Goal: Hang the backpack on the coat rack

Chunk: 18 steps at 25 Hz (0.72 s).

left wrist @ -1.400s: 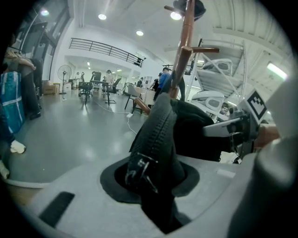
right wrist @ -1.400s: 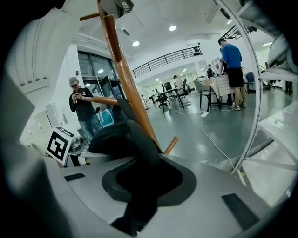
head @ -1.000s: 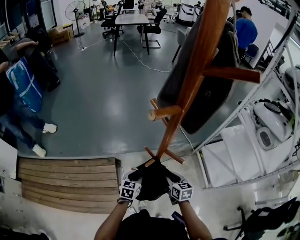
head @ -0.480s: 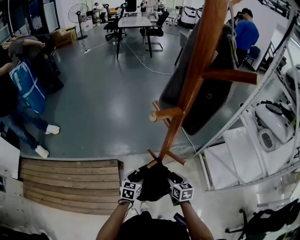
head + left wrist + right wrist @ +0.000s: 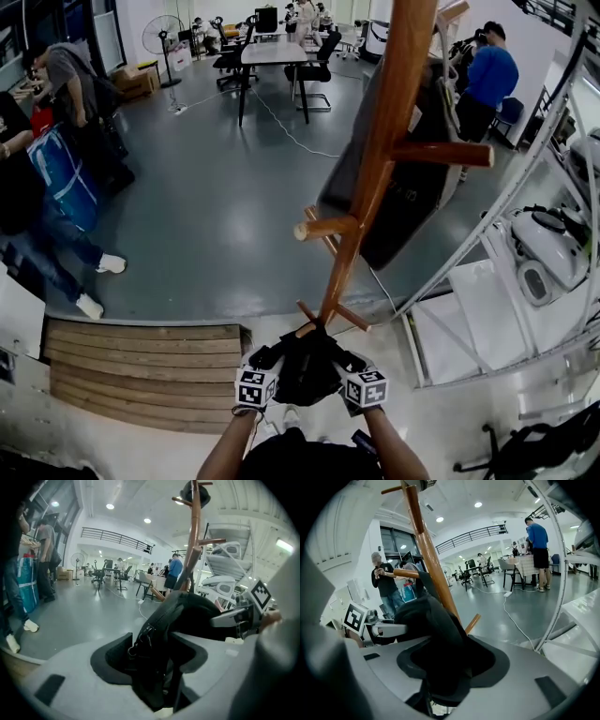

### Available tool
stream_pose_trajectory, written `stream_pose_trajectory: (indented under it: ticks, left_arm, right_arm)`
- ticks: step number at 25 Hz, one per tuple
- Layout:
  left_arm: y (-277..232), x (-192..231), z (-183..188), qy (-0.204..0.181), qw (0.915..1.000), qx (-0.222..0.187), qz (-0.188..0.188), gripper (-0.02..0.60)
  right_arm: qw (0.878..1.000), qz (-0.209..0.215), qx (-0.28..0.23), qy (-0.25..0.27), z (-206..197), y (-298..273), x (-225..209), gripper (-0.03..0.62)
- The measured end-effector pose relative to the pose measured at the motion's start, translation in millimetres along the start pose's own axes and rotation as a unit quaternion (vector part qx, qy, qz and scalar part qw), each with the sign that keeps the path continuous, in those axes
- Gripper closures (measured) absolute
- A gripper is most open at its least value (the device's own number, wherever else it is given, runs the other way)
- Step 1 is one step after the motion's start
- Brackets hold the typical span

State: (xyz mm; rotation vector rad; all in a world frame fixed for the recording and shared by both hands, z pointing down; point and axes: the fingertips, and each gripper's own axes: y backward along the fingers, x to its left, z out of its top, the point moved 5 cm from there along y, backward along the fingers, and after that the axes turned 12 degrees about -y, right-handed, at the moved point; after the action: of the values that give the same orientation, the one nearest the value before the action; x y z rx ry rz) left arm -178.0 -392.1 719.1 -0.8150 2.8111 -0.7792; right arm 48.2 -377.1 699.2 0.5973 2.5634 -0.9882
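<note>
The backpack (image 5: 305,364) is a black bundle pressed against the low end of the rack (image 5: 380,159), just under the short pegs that branch from the pole there. In the right gripper view one peg (image 5: 472,623) sticks out beside the backpack's top. Whether a peg bears its weight I cannot tell.

The backpack lies between both tools. The left hand-held gripper (image 5: 152,652) has its jaws spread wide, having just been opening. A zippered fold of the backpack runs down through the gap, and dark space shows between the fabric and one pad, so this grip is released. The jaws of the right hand-held gripper (image 5: 454,660) have also just been opening. The backpack's rounded black bulk sits between its parted jaws, let go rather than clamped.

In the head view the left forearm (image 5: 228,450) and right forearm (image 5: 401,452) rise from the bottom edge and converge toward the rack's foot. The left cube (image 5: 255,387) and right cube (image 5: 366,387) sit side by side, one at each flank of the backpack. Both tools aim at the pole and tilt somewhat downward.
</note>
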Motion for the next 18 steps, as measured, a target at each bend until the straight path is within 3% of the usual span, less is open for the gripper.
stream_pose_trajectory:
  ticks: [18]
  left_arm:
    - [65, -22, 7, 0.014, 0.9985, -0.017, 0.05, 0.342]
  right_arm:
    - [0.999, 0.035, -0.031, 0.015, 3, 53, 27, 0.418]
